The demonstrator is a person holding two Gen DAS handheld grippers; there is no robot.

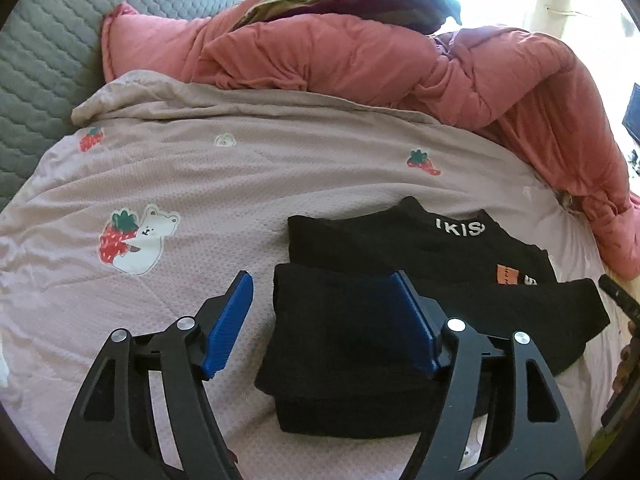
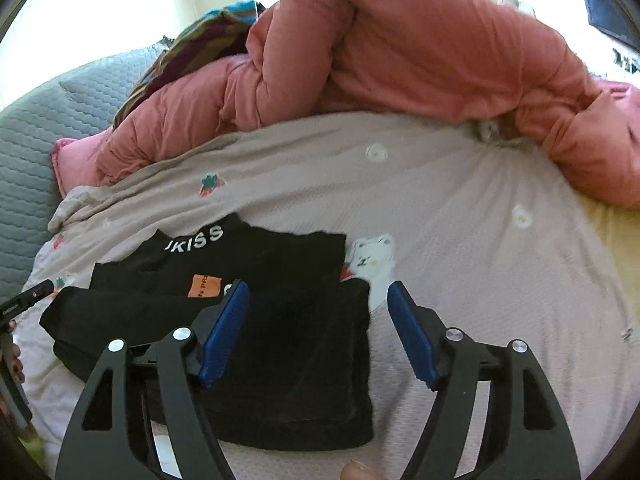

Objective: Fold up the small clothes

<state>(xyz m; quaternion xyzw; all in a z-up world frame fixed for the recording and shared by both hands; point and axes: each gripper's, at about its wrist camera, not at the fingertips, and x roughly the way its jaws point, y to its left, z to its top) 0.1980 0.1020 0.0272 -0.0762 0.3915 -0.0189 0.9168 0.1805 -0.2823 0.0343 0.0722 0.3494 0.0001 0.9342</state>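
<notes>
Both claws stand with their blue pads apart, clamped on nothing. Left claw (image 1: 322, 322) hovers over the near left edge of the black top (image 1: 400, 320), one pad above the cloth, the other above the bedsheet (image 1: 200, 184). Right claw (image 2: 318, 330) straddles the top's right edge. It lies folded on the bed (white lettering on the collar), pink duvet (image 1: 360, 60) bunched behind.
</notes>
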